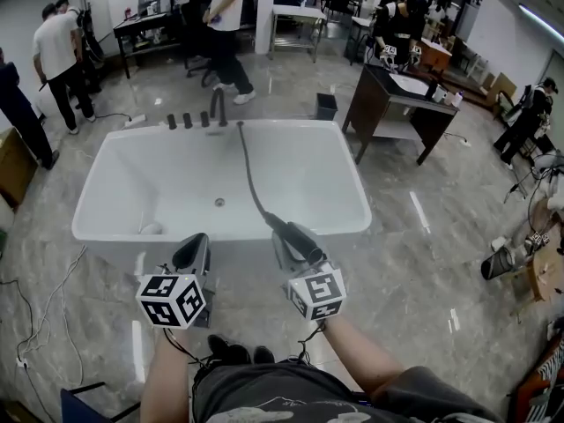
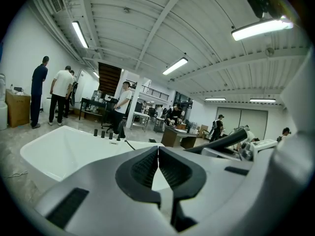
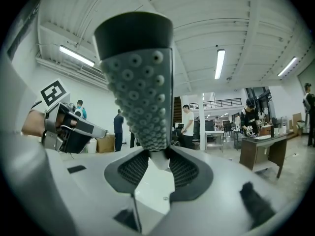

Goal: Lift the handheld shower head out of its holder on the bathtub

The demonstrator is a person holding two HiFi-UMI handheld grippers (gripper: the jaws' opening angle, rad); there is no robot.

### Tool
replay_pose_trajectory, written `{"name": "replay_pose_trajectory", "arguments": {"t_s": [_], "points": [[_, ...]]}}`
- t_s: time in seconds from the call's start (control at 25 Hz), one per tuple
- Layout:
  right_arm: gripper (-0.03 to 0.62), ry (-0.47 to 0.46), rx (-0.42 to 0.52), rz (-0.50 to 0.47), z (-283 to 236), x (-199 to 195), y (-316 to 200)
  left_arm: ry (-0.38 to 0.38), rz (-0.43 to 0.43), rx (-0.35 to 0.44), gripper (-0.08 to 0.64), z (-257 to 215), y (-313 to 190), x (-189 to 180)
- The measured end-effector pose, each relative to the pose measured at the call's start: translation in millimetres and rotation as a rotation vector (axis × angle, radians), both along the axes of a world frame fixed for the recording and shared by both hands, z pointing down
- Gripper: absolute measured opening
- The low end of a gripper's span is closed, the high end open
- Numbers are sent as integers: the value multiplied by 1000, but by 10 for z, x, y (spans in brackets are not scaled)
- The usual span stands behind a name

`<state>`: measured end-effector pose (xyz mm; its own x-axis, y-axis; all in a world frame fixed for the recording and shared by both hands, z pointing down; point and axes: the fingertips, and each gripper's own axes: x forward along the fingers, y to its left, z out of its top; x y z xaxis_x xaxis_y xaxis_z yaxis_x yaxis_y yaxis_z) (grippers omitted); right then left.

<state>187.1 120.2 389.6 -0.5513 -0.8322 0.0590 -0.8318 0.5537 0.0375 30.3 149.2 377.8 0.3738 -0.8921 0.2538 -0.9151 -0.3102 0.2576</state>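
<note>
Shower head (image 3: 140, 82) nozzles: right gripper view only

Left tongs (image 1: 191, 252) together and empty, right tongs (image 1: 293, 243) clamped, side by side.

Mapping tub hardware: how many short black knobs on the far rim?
3, in a row on the bathtub far rim: left knob, middle knob, right knob next to the taller spout. None appears hidden.
</note>
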Motion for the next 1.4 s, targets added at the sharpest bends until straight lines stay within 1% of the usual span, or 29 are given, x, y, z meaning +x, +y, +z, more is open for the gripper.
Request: {"name": "replay_pose_trajectory", "arguments": {"t_s": [0.16, 0.44, 0.76, 1.4], "points": [[141, 12, -35, 24, 145, 28, -54, -4, -4, -19, 15, 92, 27, -6], [141, -2, -73, 40, 273, 68, -77, -11, -2, -40, 15, 169, 24, -16], [141, 8, -90, 46, 349, 75, -98, -15, 4, -54, 15, 214, 15, -14], [141, 15, -109, 48, 376, 29, -167, -21, 12, -53, 15, 194, -37, -27]]}}
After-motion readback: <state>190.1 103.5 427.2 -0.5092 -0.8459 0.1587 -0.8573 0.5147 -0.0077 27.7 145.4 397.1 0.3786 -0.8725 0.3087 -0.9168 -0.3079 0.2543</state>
